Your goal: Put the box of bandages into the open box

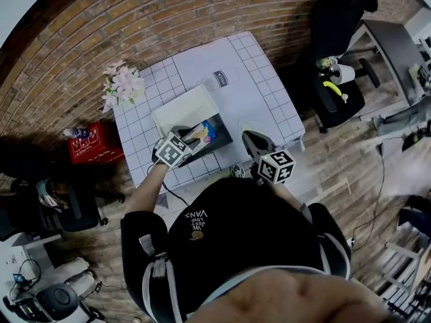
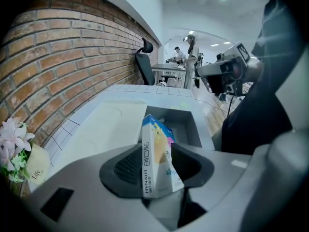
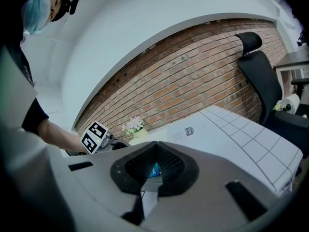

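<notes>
The bandage box [image 1: 203, 134], white with blue and yellow print, stands tilted between the jaws of my left gripper [image 1: 192, 142] at the near rim of the open grey box [image 1: 224, 138]. In the left gripper view the bandage box [image 2: 157, 156] leans over the grey box's inner wall [image 2: 187, 122], and the pads stand apart from it, so the left gripper [image 2: 158, 167] is open. My right gripper [image 1: 253, 140] hovers over the table to the right of the grey box. Its jaws [image 3: 154, 164] meet with nothing between them; a blue sliver of the bandage box [image 3: 155, 169] shows beyond.
The grey box's white lid [image 1: 184, 109] lies folded back on the grid-patterned table [image 1: 262, 86]. A pot of pink flowers [image 1: 122, 83] stands at the table's left corner, with a red crate [image 1: 92, 143] on the floor below. A black office chair [image 1: 337, 52] stands to the right.
</notes>
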A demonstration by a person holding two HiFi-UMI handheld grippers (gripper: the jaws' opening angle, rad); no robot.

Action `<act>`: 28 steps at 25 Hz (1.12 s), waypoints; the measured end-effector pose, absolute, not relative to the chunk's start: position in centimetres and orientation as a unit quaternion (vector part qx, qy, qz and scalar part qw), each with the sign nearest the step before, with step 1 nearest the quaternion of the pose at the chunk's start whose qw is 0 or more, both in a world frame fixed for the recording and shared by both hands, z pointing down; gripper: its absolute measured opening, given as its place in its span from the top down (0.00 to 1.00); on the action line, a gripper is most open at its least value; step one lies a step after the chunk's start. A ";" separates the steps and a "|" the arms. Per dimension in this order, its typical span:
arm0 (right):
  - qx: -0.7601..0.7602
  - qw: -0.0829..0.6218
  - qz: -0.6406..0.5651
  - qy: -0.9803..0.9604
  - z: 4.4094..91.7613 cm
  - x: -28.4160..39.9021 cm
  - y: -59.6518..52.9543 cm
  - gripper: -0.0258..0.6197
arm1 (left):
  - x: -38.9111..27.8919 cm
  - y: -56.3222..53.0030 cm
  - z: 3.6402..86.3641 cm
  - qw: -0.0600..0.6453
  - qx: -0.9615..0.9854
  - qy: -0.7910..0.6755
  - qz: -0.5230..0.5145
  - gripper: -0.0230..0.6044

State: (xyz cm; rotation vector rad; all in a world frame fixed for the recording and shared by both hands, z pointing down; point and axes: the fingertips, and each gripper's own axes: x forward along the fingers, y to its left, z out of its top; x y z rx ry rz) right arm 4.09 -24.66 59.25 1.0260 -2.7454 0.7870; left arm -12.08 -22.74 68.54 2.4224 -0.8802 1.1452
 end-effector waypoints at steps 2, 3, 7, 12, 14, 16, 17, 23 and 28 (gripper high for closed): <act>0.340 0.053 0.260 -0.902 59.3 4.3 -24.6 0.97 | -12.0 -22.6 68.7 0.161 0.847 -0.306 0.403 0.68; 0.341 0.053 0.260 -0.902 59.3 4.3 -24.5 0.97 | -11.9 -22.6 68.8 0.160 0.847 -0.307 0.403 0.68; 0.343 0.052 0.259 -0.901 59.3 4.5 -24.1 0.97 | -11.8 -22.6 68.9 0.151 0.847 -0.314 0.400 0.68; 0.344 0.052 0.259 -0.901 59.1 4.5 -23.5 0.97 | -12.0 -22.8 69.1 0.129 0.853 -0.326 0.388 0.68; 0.344 0.052 0.259 -0.901 59.0 4.3 -23.2 0.97 | -12.1 -22.9 68.6 0.123 0.854 -0.334 0.379 0.68; 0.344 0.051 0.258 -0.901 59.0 4.1 -22.9 0.97 | -12.3 -22.8 67.9 0.119 0.854 -0.343 0.374 0.68; 0.344 0.051 0.258 -0.901 59.0 4.0 -22.7 0.97 | -12.3 -22.7 67.4 0.118 0.854 -0.347 0.370 0.68; 0.349 0.049 0.254 -0.901 58.7 3.5 -21.7 0.97 | -13.3 -22.6 64.1 0.118 0.853 -0.403 0.309 0.68; 0.354 0.044 0.247 -0.901 58.2 2.9 -20.5 0.97 | -14.1 -21.3 61.7 0.119 0.854 -0.437 0.258 0.69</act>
